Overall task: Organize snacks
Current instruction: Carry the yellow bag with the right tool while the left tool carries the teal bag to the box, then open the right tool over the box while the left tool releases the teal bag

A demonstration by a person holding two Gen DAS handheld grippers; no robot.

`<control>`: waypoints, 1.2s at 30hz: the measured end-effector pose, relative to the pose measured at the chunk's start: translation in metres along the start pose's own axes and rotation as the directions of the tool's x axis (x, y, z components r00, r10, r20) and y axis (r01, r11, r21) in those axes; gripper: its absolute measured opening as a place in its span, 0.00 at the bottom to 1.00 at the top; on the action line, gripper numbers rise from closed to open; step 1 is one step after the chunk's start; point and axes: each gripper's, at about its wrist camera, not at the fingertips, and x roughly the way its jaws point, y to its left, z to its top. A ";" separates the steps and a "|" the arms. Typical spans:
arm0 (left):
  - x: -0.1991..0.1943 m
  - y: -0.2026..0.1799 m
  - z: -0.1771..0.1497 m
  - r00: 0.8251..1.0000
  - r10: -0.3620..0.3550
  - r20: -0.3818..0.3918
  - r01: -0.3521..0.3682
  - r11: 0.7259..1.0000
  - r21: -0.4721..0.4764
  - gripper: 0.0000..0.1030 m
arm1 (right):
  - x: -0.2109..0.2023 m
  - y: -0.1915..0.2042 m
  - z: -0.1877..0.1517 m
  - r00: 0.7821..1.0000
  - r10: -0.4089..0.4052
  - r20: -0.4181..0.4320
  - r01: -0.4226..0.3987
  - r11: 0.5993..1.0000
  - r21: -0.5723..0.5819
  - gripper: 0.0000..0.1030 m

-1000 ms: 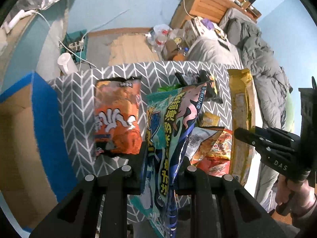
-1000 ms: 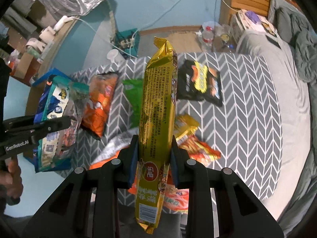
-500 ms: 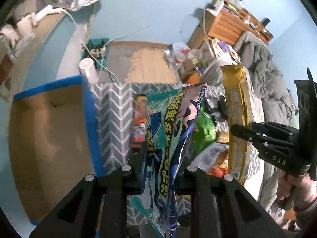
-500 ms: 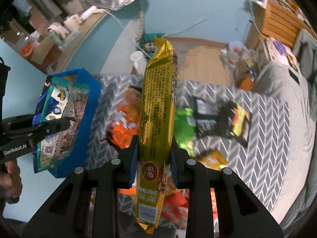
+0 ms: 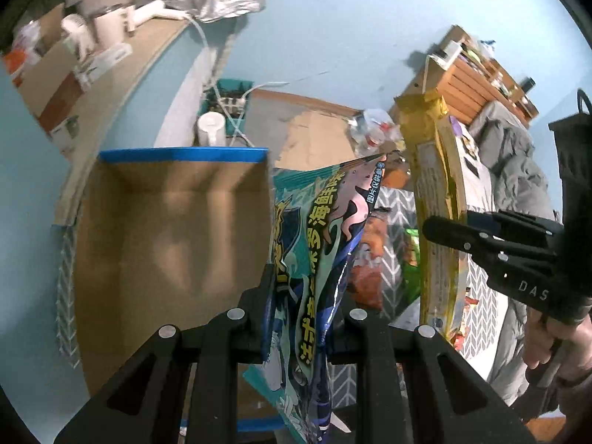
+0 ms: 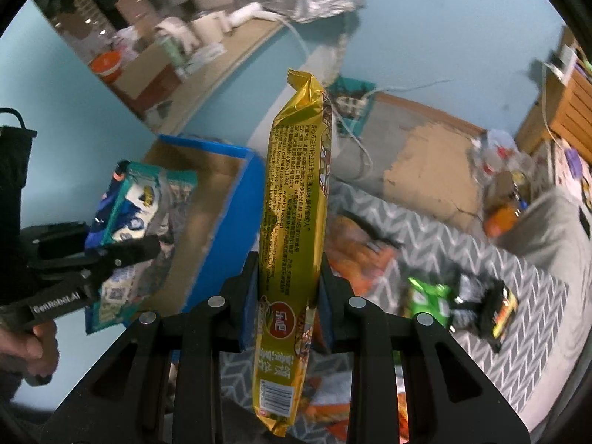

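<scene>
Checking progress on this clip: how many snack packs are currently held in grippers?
2. The teal seafood snack bag is clamped in the left gripper beside the open cardboard box. The long gold pack is clamped in the right gripper. Others lie on the chevron cloth.

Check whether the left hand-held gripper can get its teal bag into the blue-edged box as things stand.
Probably yes: the left hand-held gripper holds the teal bag at the box edge; its open top shows nothing inside or blocking.

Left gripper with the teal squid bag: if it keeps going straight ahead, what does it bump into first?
Probably the open cardboard box: the left gripper points at its right wall. Depth is hard to judge.
</scene>
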 end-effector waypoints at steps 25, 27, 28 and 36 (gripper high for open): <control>-0.001 0.113 -0.029 0.995 0.097 -0.031 -0.101 0.979 -0.175 0.20 | 0.089 0.123 0.062 0.985 0.118 -0.129 -0.130 0.987 -0.095 0.26; 0.004 0.117 -0.031 0.994 0.101 -0.042 -0.107 0.978 -0.179 0.20 | 0.097 0.125 0.061 0.983 0.112 -0.148 -0.126 0.988 -0.092 0.26; 0.005 0.118 -0.032 0.994 0.100 -0.045 -0.107 0.977 -0.182 0.20 | 0.101 0.126 0.061 0.982 0.109 -0.156 -0.124 0.988 -0.091 0.26; 0.013 0.129 -0.034 0.991 0.111 -0.069 -0.123 0.969 -0.214 0.29 | 0.118 0.129 0.061 0.975 0.096 -0.198 -0.114 0.990 -0.078 0.29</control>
